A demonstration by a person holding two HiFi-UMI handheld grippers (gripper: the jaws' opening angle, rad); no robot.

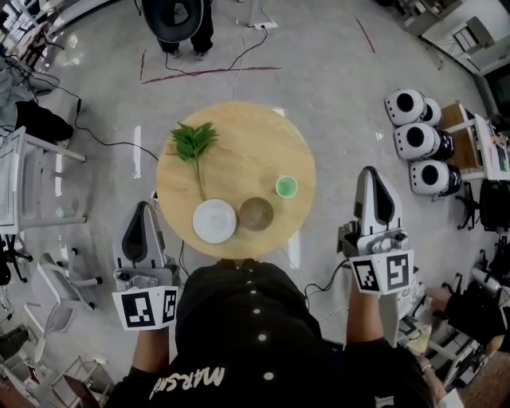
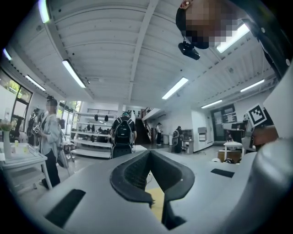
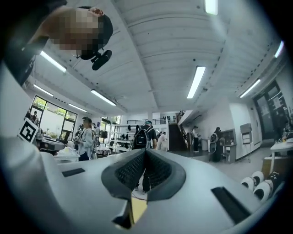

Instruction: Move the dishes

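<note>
On the round wooden table [image 1: 239,135] a white plate [image 1: 214,221] lies at the near edge. A brown bowl [image 1: 256,213] sits just right of it, and a small green cup [image 1: 286,187] further right. My left gripper [image 1: 143,207] hangs off the table's left near side, shut and empty. My right gripper [image 1: 372,172] is held to the right of the table, also shut on nothing. Both are apart from the dishes. In the left gripper view the left gripper's [image 2: 149,152] dark pads meet, and the right gripper's [image 3: 146,151] pads meet in the right gripper view; both cameras tilt up towards the ceiling.
A green leafy sprig [image 1: 194,143] lies on the table's far left. White chairs [image 1: 56,287] and a desk frame [image 1: 32,171] stand to the left. Three white round devices [image 1: 418,142] sit on the floor at right. A person [image 1: 179,24] stands beyond the table; cables cross the floor.
</note>
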